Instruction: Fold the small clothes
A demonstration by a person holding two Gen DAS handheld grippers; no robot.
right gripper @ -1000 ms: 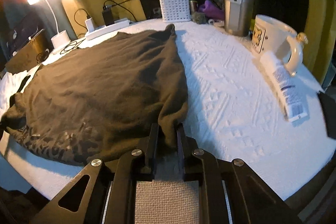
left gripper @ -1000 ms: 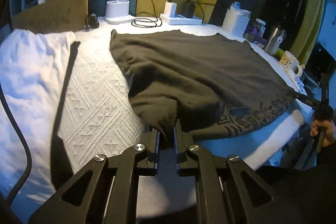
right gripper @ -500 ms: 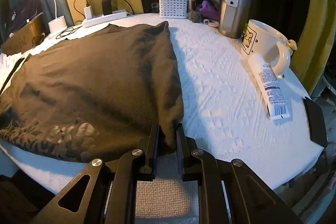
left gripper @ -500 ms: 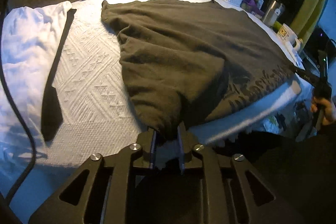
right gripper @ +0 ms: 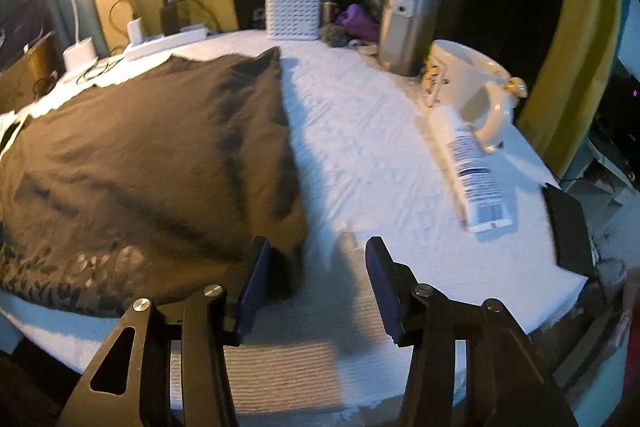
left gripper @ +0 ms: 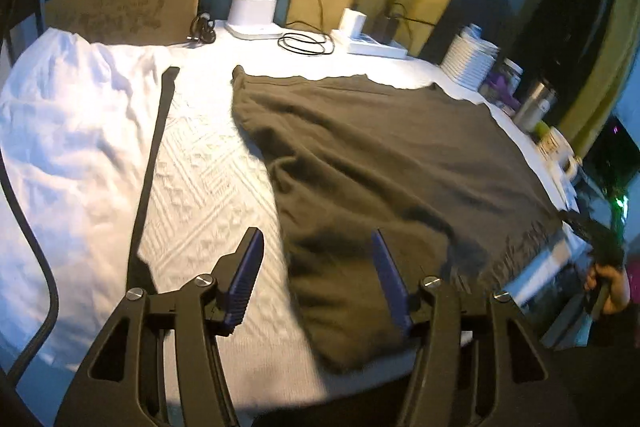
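Left gripper and right gripper are both opening, pads off the dark t-shirt, now flat mid-table. Looks like spreading's done; next they'd need to regrab an edge to fold.

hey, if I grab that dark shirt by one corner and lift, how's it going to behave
The dark shirt will probably go limp and drape, since it already lies in soft wrinkles. It looks light, thin fabric lying flat. Pushed, it would likely bunch on the textured white cover rather than slide.
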